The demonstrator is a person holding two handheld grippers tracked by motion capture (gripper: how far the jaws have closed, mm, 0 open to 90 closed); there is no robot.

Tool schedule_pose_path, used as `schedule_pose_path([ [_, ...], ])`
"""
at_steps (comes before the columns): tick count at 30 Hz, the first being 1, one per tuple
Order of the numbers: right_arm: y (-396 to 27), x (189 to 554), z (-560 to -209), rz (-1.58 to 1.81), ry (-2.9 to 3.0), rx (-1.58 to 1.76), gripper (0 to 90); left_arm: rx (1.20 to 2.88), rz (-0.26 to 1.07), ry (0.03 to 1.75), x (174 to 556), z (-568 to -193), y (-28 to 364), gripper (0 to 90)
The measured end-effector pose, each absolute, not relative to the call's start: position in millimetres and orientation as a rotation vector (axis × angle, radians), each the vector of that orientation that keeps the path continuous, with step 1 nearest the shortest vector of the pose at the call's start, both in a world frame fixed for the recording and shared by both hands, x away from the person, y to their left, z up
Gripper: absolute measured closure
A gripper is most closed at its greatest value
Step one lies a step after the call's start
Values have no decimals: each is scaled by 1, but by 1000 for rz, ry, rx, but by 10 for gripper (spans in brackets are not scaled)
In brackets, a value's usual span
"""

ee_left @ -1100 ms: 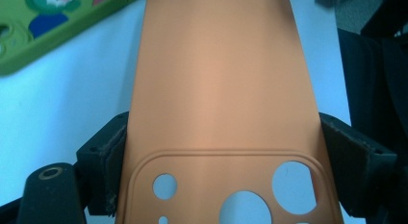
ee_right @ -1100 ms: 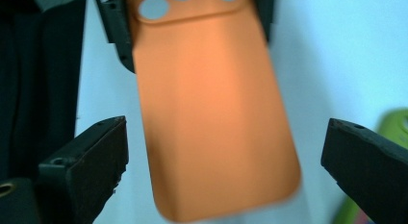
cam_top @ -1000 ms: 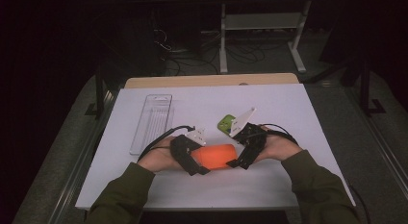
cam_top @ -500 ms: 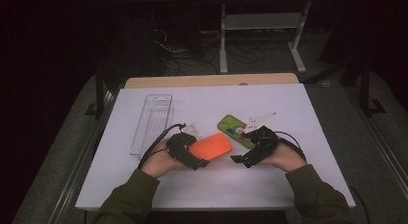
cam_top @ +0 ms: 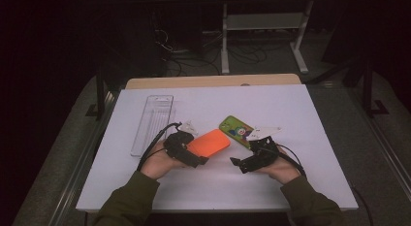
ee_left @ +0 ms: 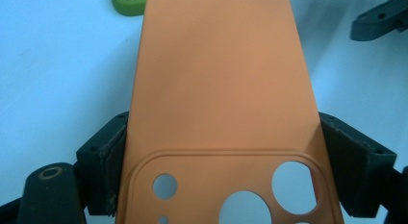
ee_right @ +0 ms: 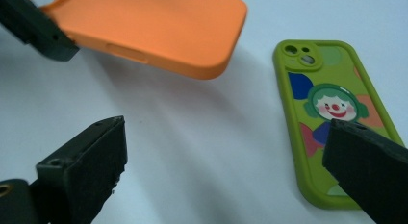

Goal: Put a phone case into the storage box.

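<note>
Right, high view: left tool (cam_top: 194, 159) is clamped on the soft orange silicone phone case (cam_top: 209, 143), holding it just off the white worktop (cam_top: 300, 114). Right tool (cam_top: 238, 164) sits near it with jaws apart and nothing between them. The green cartoon-clown phone case (cam_top: 236, 131) lies flat just beyond the right tool; a clear plastic tray (cam_top: 152, 123) sits well off to the left.

Left gripper view: both pads press the orange case's (ee_left: 216, 89) long edges at the camera-cutout end. Grip looks square.

Right gripper view: jaws wide, empty. Orange case (ee_right: 159, 27) hangs up left, green case (ee_right: 332, 118) lies on the worktop at right, partly behind one jaw.

Step, as I read it: one-handed hold after a handover. Next move likely needs the right tool to swing to the green case and pinch its long edges.

Versus a second ago: both tools met at the orange case then; now the right one has let go and backed off, and the case has swung left.
</note>
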State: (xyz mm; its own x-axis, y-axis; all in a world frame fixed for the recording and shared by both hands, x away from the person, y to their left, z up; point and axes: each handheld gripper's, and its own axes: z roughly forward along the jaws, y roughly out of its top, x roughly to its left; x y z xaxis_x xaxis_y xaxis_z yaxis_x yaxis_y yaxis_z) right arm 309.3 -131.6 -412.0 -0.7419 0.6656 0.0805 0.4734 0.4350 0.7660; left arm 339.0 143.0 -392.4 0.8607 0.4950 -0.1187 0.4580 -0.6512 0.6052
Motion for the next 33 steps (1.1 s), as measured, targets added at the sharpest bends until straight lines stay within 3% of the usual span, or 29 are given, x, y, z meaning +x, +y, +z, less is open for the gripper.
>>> schedule_pose_path([
  [13,-129,308,-419,1156,2382,983,14,2344,49,699,340,-391,145,160],
  [33,-116,299,-418,996,2241,681,14,2323,52,682,337,-387,144,160],
])
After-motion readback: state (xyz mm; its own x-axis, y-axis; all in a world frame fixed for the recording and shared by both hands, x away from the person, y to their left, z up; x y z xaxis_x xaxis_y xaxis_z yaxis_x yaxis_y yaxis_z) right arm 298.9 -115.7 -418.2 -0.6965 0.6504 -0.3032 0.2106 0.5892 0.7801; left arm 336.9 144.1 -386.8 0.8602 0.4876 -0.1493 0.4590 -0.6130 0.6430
